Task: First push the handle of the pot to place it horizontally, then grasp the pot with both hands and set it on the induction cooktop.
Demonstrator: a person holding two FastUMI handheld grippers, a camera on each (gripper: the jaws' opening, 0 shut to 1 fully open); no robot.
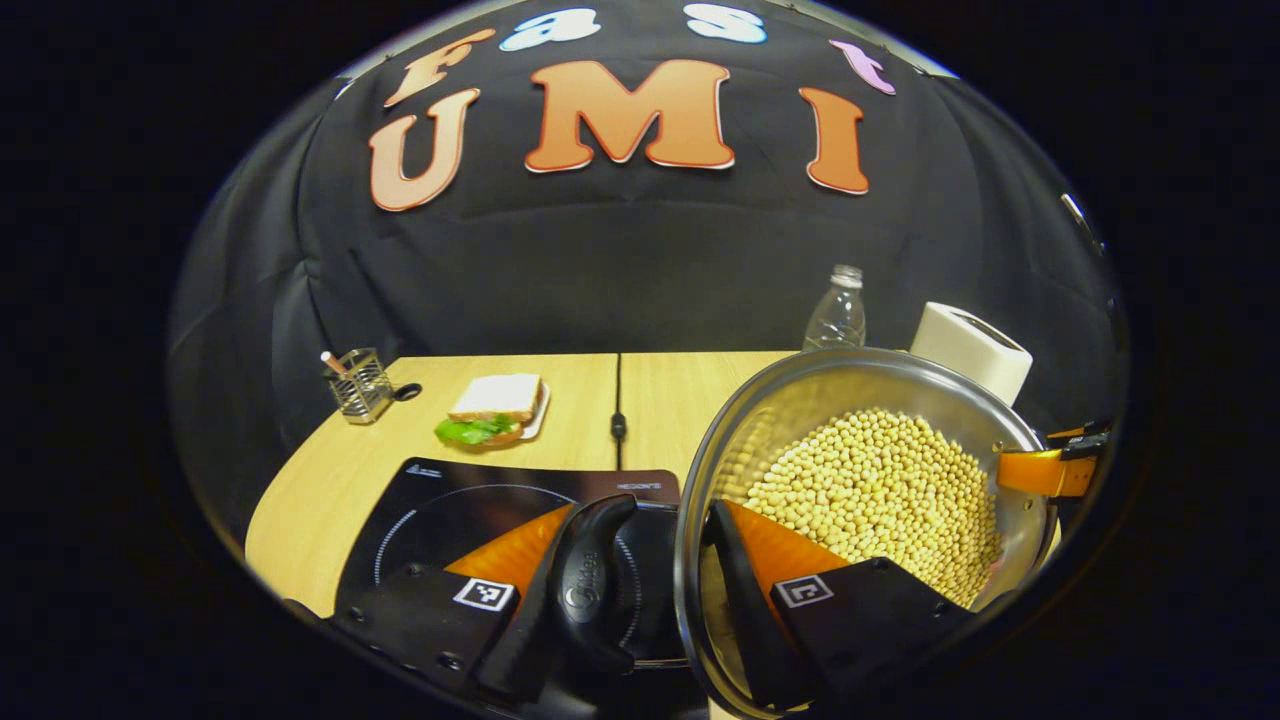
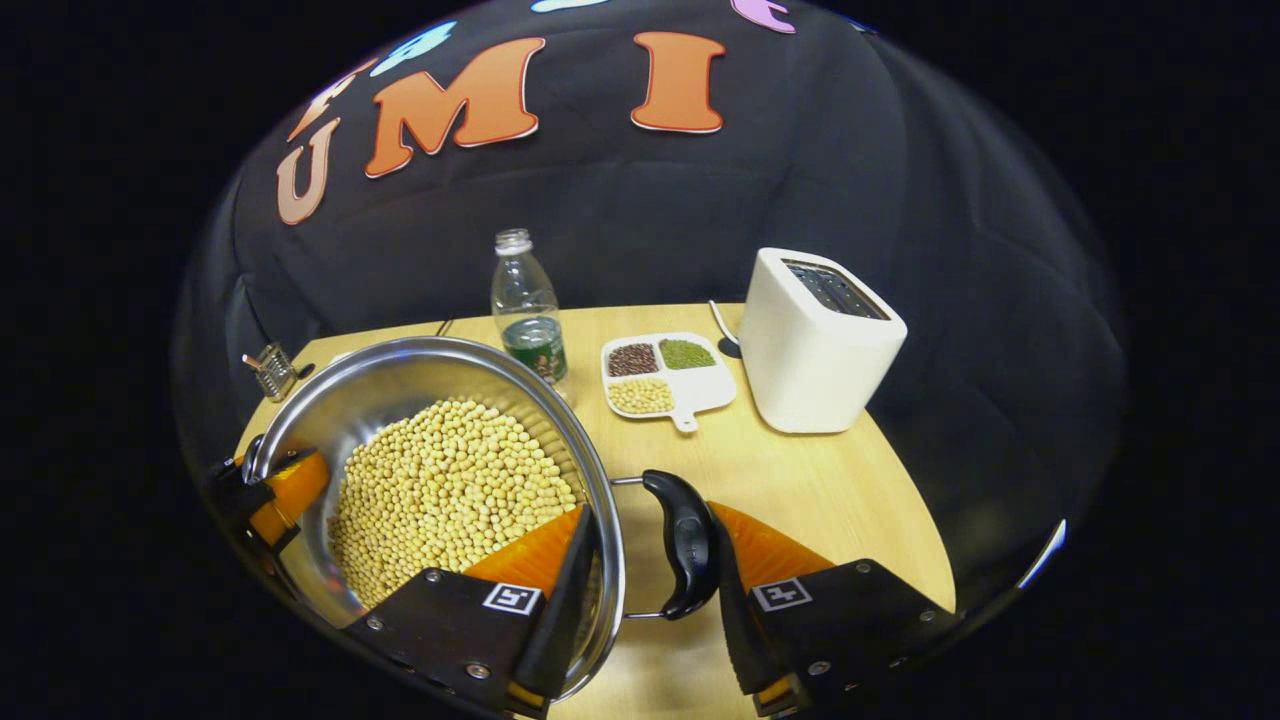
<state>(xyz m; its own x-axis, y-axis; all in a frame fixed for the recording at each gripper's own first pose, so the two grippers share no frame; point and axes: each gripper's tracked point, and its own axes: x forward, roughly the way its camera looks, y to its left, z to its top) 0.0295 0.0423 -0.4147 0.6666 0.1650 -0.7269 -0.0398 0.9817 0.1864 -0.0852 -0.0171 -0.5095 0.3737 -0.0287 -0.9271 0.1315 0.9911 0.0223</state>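
One pot (image 2: 440, 490) of beans, raised level: left gripper (image 1: 655, 590) and right gripper (image 2: 645, 580) each clamped a handle with rim; one cooktop (image 1: 450, 510) below.

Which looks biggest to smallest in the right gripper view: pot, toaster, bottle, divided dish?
1. pot, though nearest the camera
2. toaster
3. bottle and divided dish: too alike to rank

A sandwich (image 1: 495, 410), utensil rack (image 1: 358, 385), bottle (image 2: 526, 310), bean tray (image 2: 665, 375) and toaster (image 2: 815, 340) sit on the table (image 2: 820, 480).

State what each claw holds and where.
Both claws grip the pot at opposite side handles: the left claw straddles one handle and rim, the right claw the other.
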